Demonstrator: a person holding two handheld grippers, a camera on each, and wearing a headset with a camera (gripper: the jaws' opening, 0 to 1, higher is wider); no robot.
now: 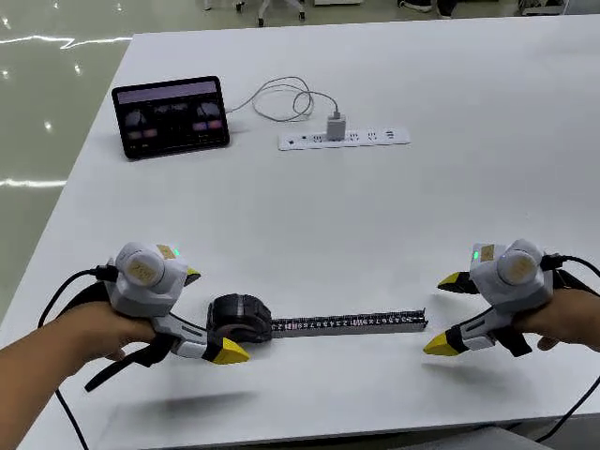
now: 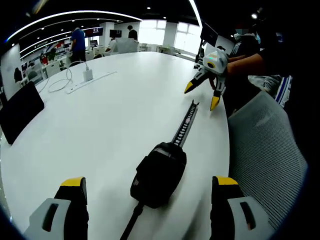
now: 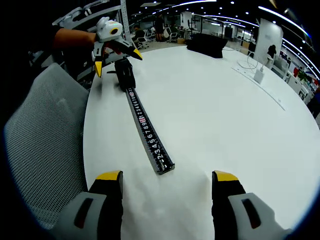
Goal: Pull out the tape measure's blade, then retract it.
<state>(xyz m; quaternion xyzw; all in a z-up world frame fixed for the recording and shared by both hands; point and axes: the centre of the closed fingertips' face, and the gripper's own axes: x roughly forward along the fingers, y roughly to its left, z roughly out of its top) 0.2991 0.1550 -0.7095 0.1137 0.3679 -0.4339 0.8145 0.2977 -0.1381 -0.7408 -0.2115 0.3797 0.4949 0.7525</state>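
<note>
A black tape measure (image 1: 240,319) lies on the white table (image 1: 375,234) near its front edge. Its blade (image 1: 352,323) is drawn out to the right and lies flat, with printed numbers. My left gripper (image 1: 211,313) is open, one yellow-tipped jaw on each side of the case (image 2: 159,172), with a gap on both sides. My right gripper (image 1: 445,312) is open just right of the blade's end hook (image 3: 165,167), which lies on the table a little ahead of its jaws, untouched. From the right gripper view the left gripper (image 3: 118,62) stands at the far end of the blade (image 3: 145,127).
A dark tablet (image 1: 172,115) stands at the back left. A white power strip (image 1: 344,139) with a charger and looped cable lies behind the middle. A grey mesh chair (image 3: 45,130) sits at the table's front edge.
</note>
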